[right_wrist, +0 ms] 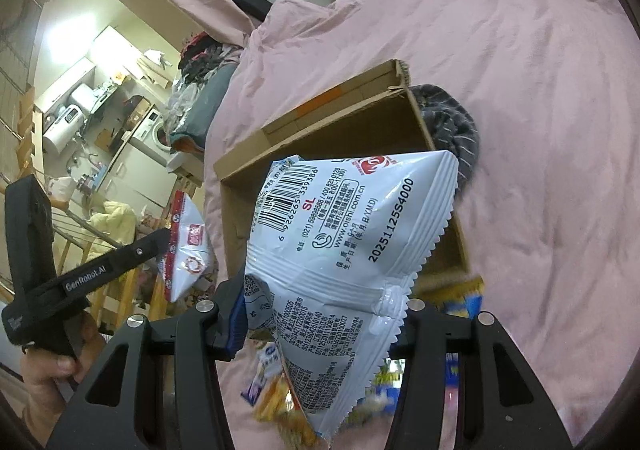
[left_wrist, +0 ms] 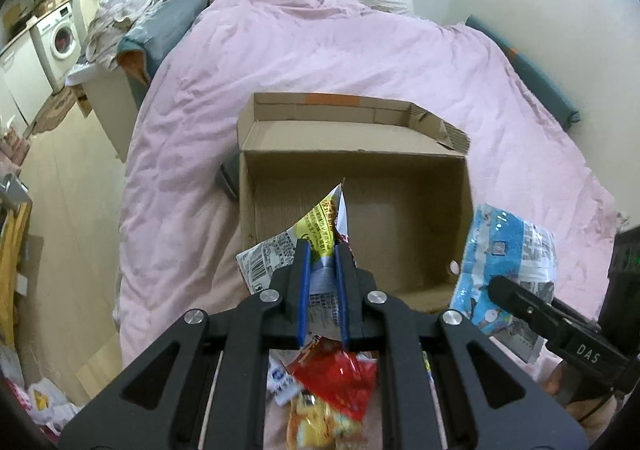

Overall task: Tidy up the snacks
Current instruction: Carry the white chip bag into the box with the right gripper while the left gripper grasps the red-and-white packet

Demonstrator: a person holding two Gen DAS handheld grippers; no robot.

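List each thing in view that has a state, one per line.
left gripper: shut on yellow snack bag
right gripper: shut on white-blue snack bag
cardboard box: open, nothing visible inside
loose snack packs: lying on the pink bedding

We read "DAS" in white letters on the black right claw (left_wrist: 500, 286), along its arm. On the left claw (right_wrist: 166, 236) the arm carries the words "GenRobot.AI". The white snack bag (right_wrist: 344, 250) bears a barcode with the digits 6 926265 339386, a red "SL" below it, the phone numbers "(021) 59898588" and "400 820 0128", the web address "www.oishi.com.cn", and the stamped code "20251125S4000". The small print on the yellow bag (left_wrist: 316, 226) is too fine for us to read.
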